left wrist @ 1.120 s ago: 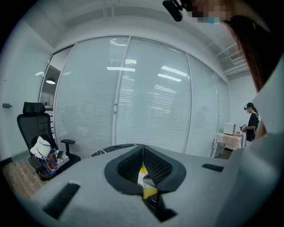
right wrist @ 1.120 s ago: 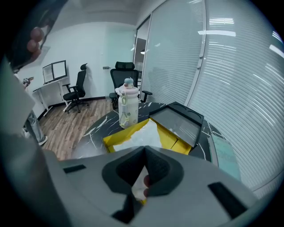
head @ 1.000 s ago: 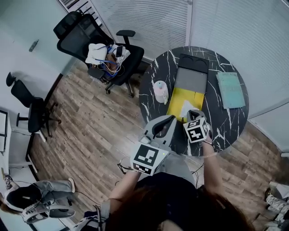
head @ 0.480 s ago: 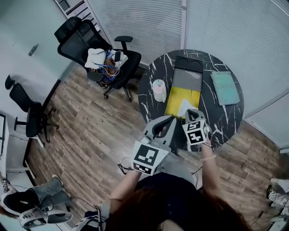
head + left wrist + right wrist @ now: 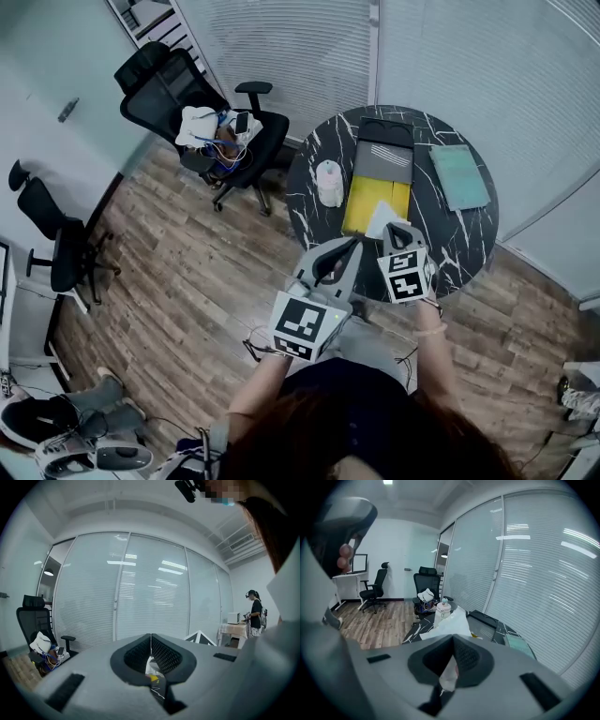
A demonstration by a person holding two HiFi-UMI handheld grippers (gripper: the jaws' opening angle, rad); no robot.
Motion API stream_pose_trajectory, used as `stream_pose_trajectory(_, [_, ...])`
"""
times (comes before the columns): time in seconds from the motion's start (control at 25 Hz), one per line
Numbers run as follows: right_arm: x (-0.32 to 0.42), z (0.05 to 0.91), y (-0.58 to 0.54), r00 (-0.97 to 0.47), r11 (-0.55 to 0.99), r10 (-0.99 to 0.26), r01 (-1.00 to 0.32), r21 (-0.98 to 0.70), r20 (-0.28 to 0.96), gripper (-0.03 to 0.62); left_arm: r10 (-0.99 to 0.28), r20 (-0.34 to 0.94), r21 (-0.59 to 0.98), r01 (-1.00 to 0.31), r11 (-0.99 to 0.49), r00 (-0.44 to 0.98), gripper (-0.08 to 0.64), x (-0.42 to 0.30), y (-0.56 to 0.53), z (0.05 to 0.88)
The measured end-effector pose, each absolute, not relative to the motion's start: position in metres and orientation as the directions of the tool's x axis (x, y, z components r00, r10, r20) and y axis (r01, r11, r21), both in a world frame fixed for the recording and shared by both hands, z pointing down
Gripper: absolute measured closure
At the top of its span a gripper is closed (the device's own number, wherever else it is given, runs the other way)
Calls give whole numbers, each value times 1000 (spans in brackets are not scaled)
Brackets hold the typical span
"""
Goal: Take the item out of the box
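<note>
Both grippers sit at the near edge of the round black marble table [image 5: 314,211]. The left gripper [image 5: 353,245] has its jaws pressed together with nothing in them, and it hangs just off the near left corner of the yellow box [image 5: 367,199]. The right gripper [image 5: 392,228] is clamped on the white item [image 5: 381,217], which looks like a crinkly plastic bag. In the right gripper view the bag is pinched between the pads and the rest fans out past the tips. From the head view the bag sits over the near right part of the box. Can't tell if its far end is touching the box or not.

Just past the yellow bit there's a grey panel [image 5: 384,164] lying flat. Left of the box stands a white bottle [image 5: 329,182], and off to the right lies a teal notebook [image 5: 459,176]. Further out on the far left is a black office chair [image 5: 192,103] with clothes piled on it.
</note>
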State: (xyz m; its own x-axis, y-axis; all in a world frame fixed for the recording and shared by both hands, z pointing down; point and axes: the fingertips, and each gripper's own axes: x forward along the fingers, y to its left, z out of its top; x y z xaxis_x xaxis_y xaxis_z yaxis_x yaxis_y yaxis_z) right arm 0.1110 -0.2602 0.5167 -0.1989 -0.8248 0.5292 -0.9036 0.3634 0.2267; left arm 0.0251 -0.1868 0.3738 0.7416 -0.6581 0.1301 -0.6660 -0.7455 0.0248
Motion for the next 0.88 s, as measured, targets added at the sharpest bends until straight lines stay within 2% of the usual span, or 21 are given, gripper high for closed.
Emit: stream_pose_trajectory(0.88, [85, 453, -177, -170, 288, -906, -919, 270, 388, 569, -662, 51, -4, -662, -749, 748, 534, -12, -117, 351])
